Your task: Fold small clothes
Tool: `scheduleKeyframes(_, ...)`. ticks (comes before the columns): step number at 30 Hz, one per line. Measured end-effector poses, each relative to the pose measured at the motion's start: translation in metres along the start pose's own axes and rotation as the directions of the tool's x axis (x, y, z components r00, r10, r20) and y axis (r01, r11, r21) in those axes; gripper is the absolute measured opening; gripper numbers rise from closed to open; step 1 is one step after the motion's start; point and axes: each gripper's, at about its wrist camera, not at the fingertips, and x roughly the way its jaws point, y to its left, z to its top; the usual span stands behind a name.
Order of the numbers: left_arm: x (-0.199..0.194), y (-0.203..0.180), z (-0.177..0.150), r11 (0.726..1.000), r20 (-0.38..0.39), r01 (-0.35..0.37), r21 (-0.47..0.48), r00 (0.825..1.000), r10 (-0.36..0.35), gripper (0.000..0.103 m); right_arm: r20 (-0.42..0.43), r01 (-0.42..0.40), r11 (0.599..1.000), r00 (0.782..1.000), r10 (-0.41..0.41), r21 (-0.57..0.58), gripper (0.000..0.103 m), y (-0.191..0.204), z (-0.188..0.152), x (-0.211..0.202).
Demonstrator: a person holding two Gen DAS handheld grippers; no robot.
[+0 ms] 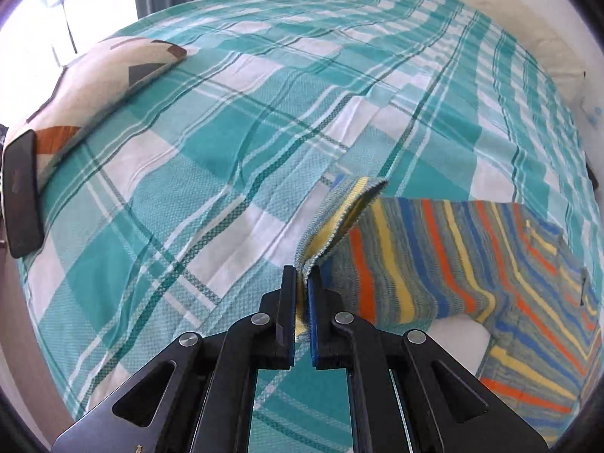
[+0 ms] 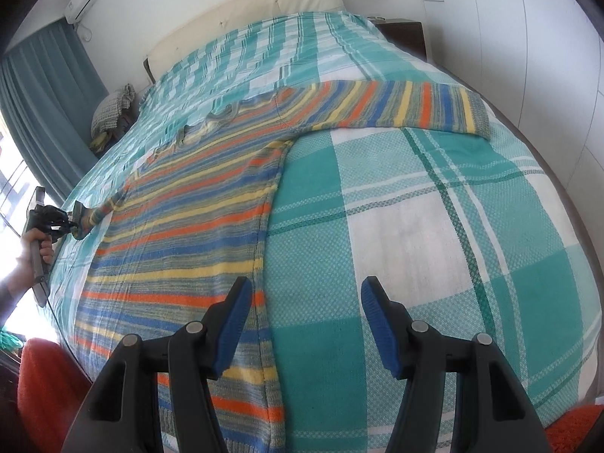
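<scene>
A small knitted sweater with orange, blue, yellow and grey stripes lies flat on the bed, both sleeves spread out. My left gripper is shut on the yellow-edged cuff of the near sleeve, and the cuff stands up from the jaws. In the right wrist view that same gripper shows at the far left, held by a hand, with the sleeve end in it. My right gripper hovers open over the sweater's side seam near the hem, with nothing between its fingers. The other sleeve stretches to the right.
The bed carries a teal and white checked cover. A patterned pillow and a dark phone lie at its left edge. A cream headboard, curtains and a nightstand stand beyond. An orange cushion sits by the near corner.
</scene>
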Motion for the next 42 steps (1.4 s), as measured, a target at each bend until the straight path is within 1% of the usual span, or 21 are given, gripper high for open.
scheduleKeyframes(4, 0.009, 0.017, 0.004, 0.999, -0.017, -0.008, -0.039, 1.0, 0.007, 0.003, -0.006, 0.007, 1.0, 1.0, -0.007, -0.021, 0.06, 0.004, -0.001, 0.003)
scheduleKeyframes(8, 0.022, 0.03, 0.005, 0.997, -0.062, -0.001, -0.078, 0.998, -0.004, 0.003, -0.019, 0.014, 1.0, 1.0, -0.014, -0.015, 0.06, 0.002, -0.003, 0.007)
scheduleKeyframes(13, 0.03, 0.031, 0.002, 0.997, -0.078, -0.01, -0.08, 0.997, 0.004, 0.003, -0.034, 0.013, 1.0, 0.999, -0.014, -0.018, 0.06, 0.002, -0.003, 0.012)
scheduleKeyframes(15, 0.031, 0.035, 0.003, 0.994, -0.085, 0.0, -0.107, 0.996, -0.009, 0.003, -0.039, 0.013, 1.0, 0.999, -0.014, -0.027, 0.06, 0.004, -0.004, 0.014)
scheduleKeyframes(17, 0.034, 0.041, 0.006, 0.99, -0.104, 0.028, -0.137, 0.994, -0.042, 0.004, -0.042, 0.012, 0.999, 0.999, -0.014, -0.034, 0.06, 0.005, -0.005, 0.015)
scheduleKeyframes(18, 0.035, 0.047, 0.007, 0.986, -0.113, 0.049, -0.162, 0.991, -0.068, 0.008, -0.043, 0.011, 0.999, 0.999, -0.012, -0.035, 0.06, 0.006, -0.005, 0.015)
scheduleKeyframes(20, 0.032, 0.063, 0.009, 0.97, -0.118, 0.073, -0.233, 0.988, -0.103, 0.009, -0.042, 0.01, 0.999, 0.999, -0.012, -0.034, 0.06, 0.006, -0.005, 0.015)
scheduleKeyframes(24, 0.021, 0.095, 0.012, 0.958, -0.11, 0.054, -0.282, 0.99, -0.088, 0.009, -0.035, 0.004, 1.0, 0.999, -0.005, -0.028, 0.06, 0.006, -0.005, 0.014)
scheduleKeyframes(26, 0.01, 0.103, 0.012, 0.959, -0.082, 0.051, -0.28, 0.994, -0.077, 0.016, -0.032, 0.001, 1.0, 0.999, -0.002, -0.028, 0.06, 0.006, -0.005, 0.014)
scheduleKeyframes(28, -0.003, 0.101, 0.014, 0.963, -0.032, 0.071, -0.259, 0.996, -0.082, 0.046, -0.029, -0.002, 1.0, 1.0, 0.001, -0.031, 0.06, 0.008, -0.004, 0.014)
scheduleKeyframes(29, -0.008, 0.097, 0.014, 0.967, -0.008, 0.084, -0.242, 0.996, -0.089, 0.053, -0.029, -0.002, 0.999, 1.0, 0.001, -0.033, 0.06, 0.008, -0.004, 0.014)
scheduleKeyframes(30, -0.012, 0.09, 0.015, 0.971, 0.01, 0.102, -0.217, 0.995, -0.102, 0.064, -0.029, -0.001, 0.999, 1.0, 0.0, -0.036, 0.06, 0.009, -0.005, 0.015)
scheduleKeyframes(31, -0.014, 0.08, 0.017, 0.975, 0.019, 0.123, -0.184, 0.992, -0.121, 0.07, -0.031, 0.0, 0.999, 1.0, -0.001, -0.04, 0.06, 0.01, -0.005, 0.015)
scheduleKeyframes(32, -0.013, 0.068, 0.017, 0.979, 0.02, 0.141, -0.145, 0.99, -0.14, 0.073, -0.033, 0.002, 0.999, 0.999, -0.003, -0.042, 0.06, 0.011, -0.005, 0.016)
scheduleKeyframes(34, -0.005, 0.047, 0.015, 0.988, 0.006, 0.135, -0.069, 0.991, -0.135, 0.083, -0.035, 0.007, 0.999, 0.999, -0.009, -0.046, 0.06, 0.011, -0.005, 0.017)
scheduleKeyframes(35, 0.004, 0.04, 0.013, 0.993, -0.013, 0.108, -0.039, 0.994, -0.108, 0.084, -0.033, 0.006, 0.999, 0.999, -0.008, -0.046, 0.06, 0.011, -0.005, 0.016)
scheduleKeyframes(36, 0.015, 0.038, 0.011, 0.998, -0.043, 0.053, -0.022, 0.998, -0.054, 0.084, -0.029, 0.01, 0.999, 1.0, -0.011, -0.048, 0.06, 0.012, -0.005, 0.016)
scheduleKeyframes(37, 0.028, 0.042, 0.006, 1.0, -0.079, -0.013, -0.02, 0.997, 0.012, 0.08, -0.024, 0.014, 0.999, 1.0, -0.015, -0.047, 0.06, 0.011, -0.005, 0.015)
scheduleKeyframes(38, 0.036, 0.048, 0.001, 0.998, -0.1, -0.057, -0.031, 0.993, 0.054, 0.077, -0.017, 0.018, 0.999, 1.0, -0.019, -0.043, 0.06, 0.011, -0.004, 0.013)
scheduleKeyframes(40, 0.03, 0.065, -0.008, 0.996, -0.054, -0.049, -0.077, 0.998, 0.045, 0.076, 0.007, 0.032, 0.999, 0.999, -0.032, -0.026, 0.06, 0.006, -0.002, 0.007)
scheduleKeyframes(42, 0.017, 0.074, -0.016, 0.994, -0.044, -0.072, -0.081, 0.997, 0.068, 0.078, 0.045, 0.062, 0.998, 0.997, -0.062, 0.004, 0.06, -0.003, 0.0, -0.002)
